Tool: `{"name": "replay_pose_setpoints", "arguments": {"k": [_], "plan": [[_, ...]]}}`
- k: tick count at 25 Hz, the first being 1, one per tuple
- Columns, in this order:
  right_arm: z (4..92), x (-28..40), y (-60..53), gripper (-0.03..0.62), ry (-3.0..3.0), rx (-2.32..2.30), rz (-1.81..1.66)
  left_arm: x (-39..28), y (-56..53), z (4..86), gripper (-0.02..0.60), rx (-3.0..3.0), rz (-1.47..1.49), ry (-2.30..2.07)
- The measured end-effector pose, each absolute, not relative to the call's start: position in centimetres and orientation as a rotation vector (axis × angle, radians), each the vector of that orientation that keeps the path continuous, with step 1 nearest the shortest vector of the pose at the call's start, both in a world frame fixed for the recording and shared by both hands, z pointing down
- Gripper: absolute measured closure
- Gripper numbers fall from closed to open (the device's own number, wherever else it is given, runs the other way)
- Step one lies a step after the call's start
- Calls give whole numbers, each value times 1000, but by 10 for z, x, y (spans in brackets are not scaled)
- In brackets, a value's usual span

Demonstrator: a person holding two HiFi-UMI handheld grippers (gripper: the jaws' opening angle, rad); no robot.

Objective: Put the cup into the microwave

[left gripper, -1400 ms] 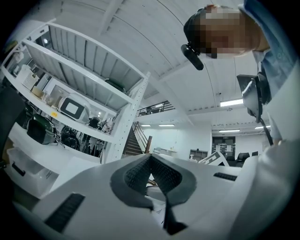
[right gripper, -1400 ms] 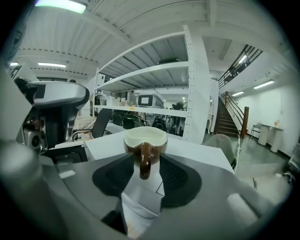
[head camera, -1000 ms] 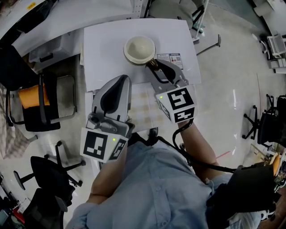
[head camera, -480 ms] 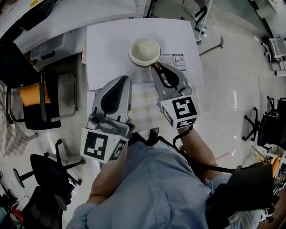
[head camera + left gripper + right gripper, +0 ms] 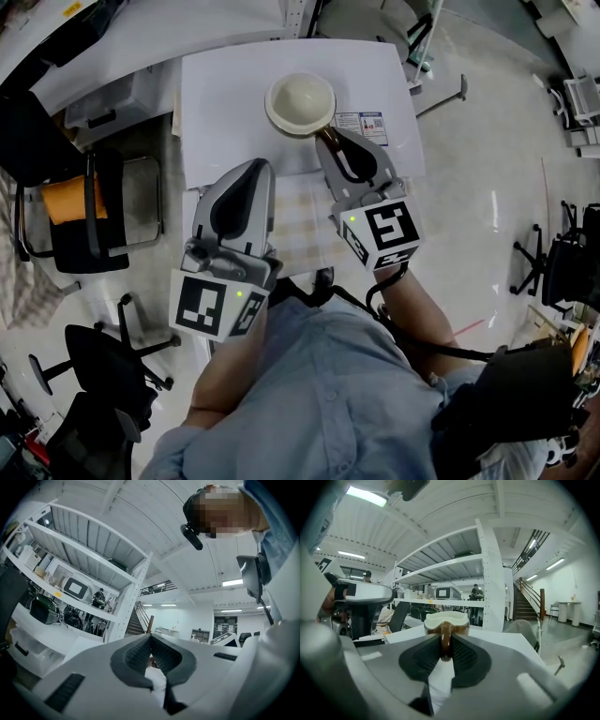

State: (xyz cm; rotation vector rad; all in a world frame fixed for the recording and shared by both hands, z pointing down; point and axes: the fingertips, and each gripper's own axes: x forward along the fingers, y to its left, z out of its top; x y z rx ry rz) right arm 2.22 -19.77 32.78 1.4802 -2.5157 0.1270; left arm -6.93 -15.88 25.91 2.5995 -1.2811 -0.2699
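Observation:
A cup (image 5: 300, 103), cream inside and brown outside, stands on a white table top (image 5: 234, 94). Its brown handle (image 5: 445, 641) points toward me. My right gripper (image 5: 328, 141) reaches level to it; its jaws have just been closing and now grip the handle between the pads. In the right gripper view the cup (image 5: 446, 619) stands upright just beyond the gripper (image 5: 445, 637). My left gripper (image 5: 251, 171) hangs nearer my body, left of the right one, shut with nothing in it. In its own view the left gripper (image 5: 151, 639) points at shelving. No microwave shows in any view.
A printed label (image 5: 361, 127) lies on the table right of the cup. A checked mat (image 5: 305, 225) lies under the grippers. A black chair with an orange cushion (image 5: 70, 202) and a grey bin (image 5: 112, 103) stand at the left. White shelving (image 5: 454, 564) rises behind the table.
The right gripper's jaws closed onto the cup's handle and the gripper edged slightly toward the cup. The left gripper stayed put.

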Motion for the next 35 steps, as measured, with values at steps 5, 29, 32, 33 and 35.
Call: {"name": "replay_pose_setpoints", "arguments": {"k": [5,29,32,33,35], "plan": [[320,20,-200,545,-2540,1488,128,-64,-161,256,577,2635,-267,-1240],[343,14,-79,545,-2686,1309,62,-61,-32,296,577,2607,-271,-1504],[352,14,-64,545,-2686,1288,72,-60,-19,298,577,2601,-273,-1525],[356,14,-61,545,-2685,1282,75,-60,-15,300,577,2598,-273,-1529],[363,15,-54,545,-2684,1272,82,-59,-10,306,577,2589,-270,-1533]]}}
